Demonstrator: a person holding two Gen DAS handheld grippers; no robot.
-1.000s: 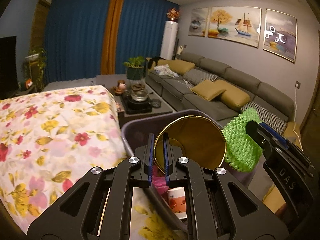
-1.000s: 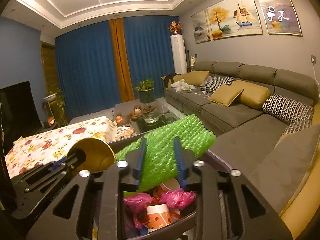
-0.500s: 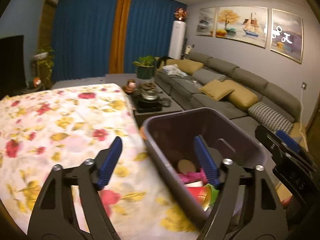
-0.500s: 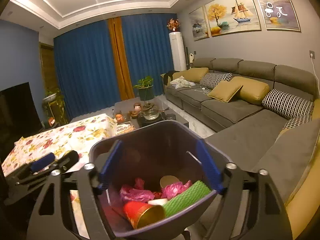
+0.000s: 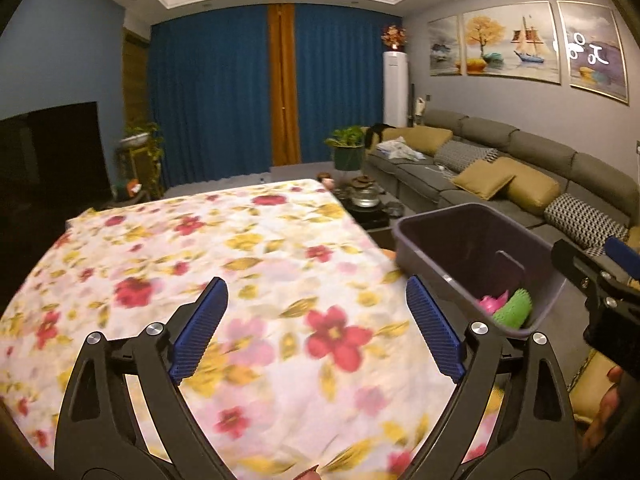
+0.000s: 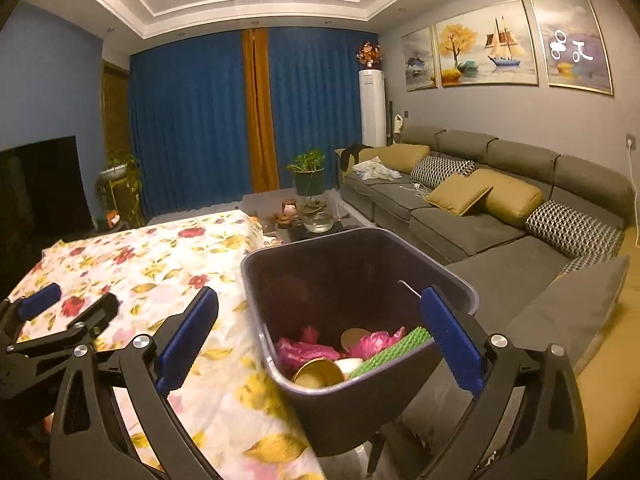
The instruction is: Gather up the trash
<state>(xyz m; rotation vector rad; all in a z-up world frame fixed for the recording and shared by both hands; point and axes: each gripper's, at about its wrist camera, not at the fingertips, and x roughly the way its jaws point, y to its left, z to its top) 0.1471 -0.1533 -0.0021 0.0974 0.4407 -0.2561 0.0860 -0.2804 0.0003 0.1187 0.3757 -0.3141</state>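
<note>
A dark purple bin (image 6: pixel 360 248) (image 5: pixel 472 220) stands at the right edge of the floral-clothed table (image 5: pixel 248 264) (image 6: pixel 160 264). In it lie a gold-lined cup (image 6: pixel 318 372), a green foam net sleeve (image 6: pixel 394 350) (image 5: pixel 514 308) and pink plastic bags (image 6: pixel 300 350). My left gripper (image 5: pixel 316 330) hangs over the tablecloth, jaws opening wide, nothing between them. My right gripper (image 6: pixel 318 340) faces the bin's near side, jaws still opening, nothing held; the bin's near wall shows between its blue pads.
A grey sofa (image 6: pixel 500 208) with cushions runs along the right wall. A low tea table (image 6: pixel 316 220) with a glass pot and a potted plant sits beyond the bin. A dark TV (image 5: pixel 48 152) stands at far left. Part of a hand (image 5: pixel 604 412) shows bottom right.
Both grippers let go: the cup and the green sleeve dropped into the bin. Both jaws opened wide. The left gripper swung left over the tablecloth; the right drew back from the bin.
</note>
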